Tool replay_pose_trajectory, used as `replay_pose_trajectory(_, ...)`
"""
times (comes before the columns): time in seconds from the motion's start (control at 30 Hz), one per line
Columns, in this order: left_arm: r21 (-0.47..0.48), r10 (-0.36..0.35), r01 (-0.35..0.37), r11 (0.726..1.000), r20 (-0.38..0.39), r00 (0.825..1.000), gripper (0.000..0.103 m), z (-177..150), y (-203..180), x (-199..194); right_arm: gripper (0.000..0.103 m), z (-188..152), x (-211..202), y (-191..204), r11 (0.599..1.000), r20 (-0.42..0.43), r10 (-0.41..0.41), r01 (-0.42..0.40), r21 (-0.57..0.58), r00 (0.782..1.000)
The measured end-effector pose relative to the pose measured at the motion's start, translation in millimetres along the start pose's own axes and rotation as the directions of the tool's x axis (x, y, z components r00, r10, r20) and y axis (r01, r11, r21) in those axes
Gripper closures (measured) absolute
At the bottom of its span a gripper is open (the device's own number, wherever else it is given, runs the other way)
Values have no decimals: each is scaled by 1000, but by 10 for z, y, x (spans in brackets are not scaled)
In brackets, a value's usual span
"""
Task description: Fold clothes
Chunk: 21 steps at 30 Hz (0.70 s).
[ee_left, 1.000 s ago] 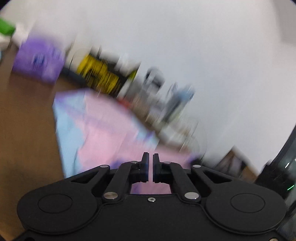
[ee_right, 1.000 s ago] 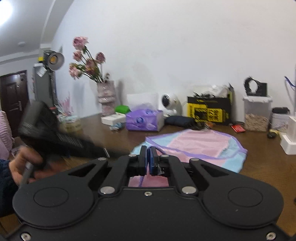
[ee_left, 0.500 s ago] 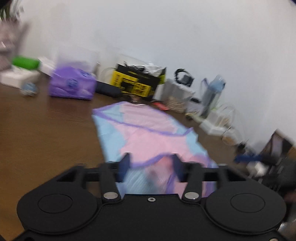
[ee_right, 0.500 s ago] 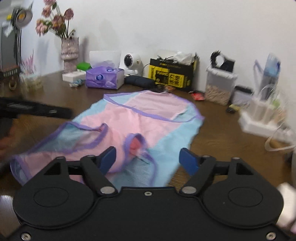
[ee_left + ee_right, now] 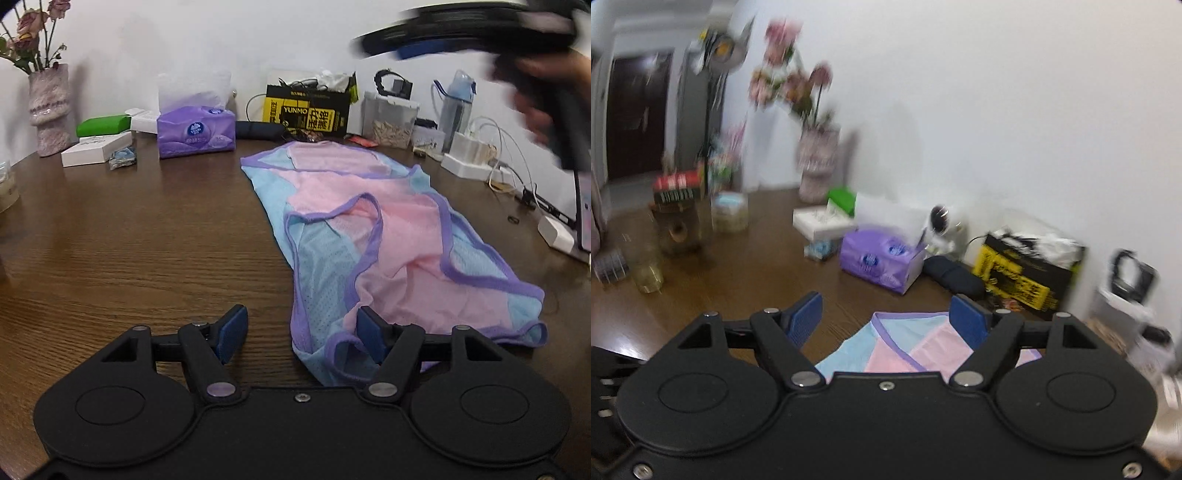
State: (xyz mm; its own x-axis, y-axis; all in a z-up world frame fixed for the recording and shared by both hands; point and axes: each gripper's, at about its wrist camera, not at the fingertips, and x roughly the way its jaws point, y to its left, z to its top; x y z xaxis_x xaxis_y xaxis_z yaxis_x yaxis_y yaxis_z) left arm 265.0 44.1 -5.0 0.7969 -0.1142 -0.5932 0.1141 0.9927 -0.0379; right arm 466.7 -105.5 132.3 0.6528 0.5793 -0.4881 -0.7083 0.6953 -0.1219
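**Both grippers let go — the garment lies folded once, ready for the next fold**

Here's the left hand-held gripper, fingers spread wide and holding nothing, low over the counter right at the near end of the garment. The pink, blue and purple mesh top lies lengthwise, running from the near end away towards the yellow box, with a strap loop flopped across its middle. It looks like one fold has just been laid and released.

Over to the right hand-held gripper: also spread wide, empty, lifted above the far end of the garment, and in the left camera it's a blur high beyond the yellow box.

Compared with a second ago, big change: both grippers were then pinched shut, the right one on cloth; half a second ago both had opened over the garment, and now the left has settled low and steady while the right has swung up and away.

Next move, by my reckoning: pick fresh grip points, probably the near corners, and first tidy that loose strap so it doesn't bunch inside the next fold.
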Motion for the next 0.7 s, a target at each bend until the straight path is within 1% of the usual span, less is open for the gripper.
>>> replay_pose_trajectory(0.03,9,-2,2,1000,-1,1000,45,-6,5,-5,22,49,243,16,1000,-47,-9,8,-25,999)
replay_pose_trajectory(0.07,12,-9,9,1000,-2,1000,49,-7,-2,-6,23,58,383,38,999,-76,-9,7,-39,997)
replay_pose_trajectory(0.13,16,-24,24,1000,-6,1000,67,-5,-20,-6,24,62,845,75,997,-145,36,-45,-58,989)
replay_pose_trajectory(0.17,16,-51,51,999,-11,999,71,-2,-3,-17,24,63,986,91,997,-159,44,-54,-60,986)
replay_pose_trajectory(0.23,18,-71,71,997,-16,997,82,-3,1,-25,24,64,1340,149,995,-186,57,-72,-76,981)
replay_pose_trajectory(0.27,14,-84,84,996,-20,996,84,-3,14,-28,24,61,1525,172,992,-201,79,-96,-77,976)
replay_pose_trajectory(0.33,-1,-110,110,994,-29,994,87,0,43,-30,25,49,1706,166,991,-219,97,-115,-74,971)
replay_pose_trajectory(0.4,-16,-141,141,990,-38,989,88,-7,70,-44,34,-8,1938,163,992,-250,86,-106,-66,964)
replay_pose_trajectory(0.47,-20,-155,154,988,-38,987,88,-23,67,-52,55,-65,2087,139,995,-270,73,-89,-44,960)
replay_pose_trajectory(0.5,-20,-157,156,988,-36,987,88,-37,61,-60,59,-96,2138,104,997,-275,65,-71,-11,959)
replay_pose_trajectory(0.57,-19,-156,155,988,-31,987,89,-61,40,-77,72,-166,2188,84,997,-271,71,-66,28,960)
replay_pose_trajectory(0.6,-19,-158,157,987,-30,987,91,-71,34,-85,81,-195,2206,78,997,-268,75,-65,46,961)
replay_pose_trajectory(0.63,-20,-160,159,987,-29,987,93,-80,28,-92,97,-204,2194,85,996,-264,83,-71,56,961)
replay_pose_trajectory(0.7,-22,-176,175,984,-29,984,95,-104,29,-126,97,-221,2151,87,994,-252,98,-81,77,963)
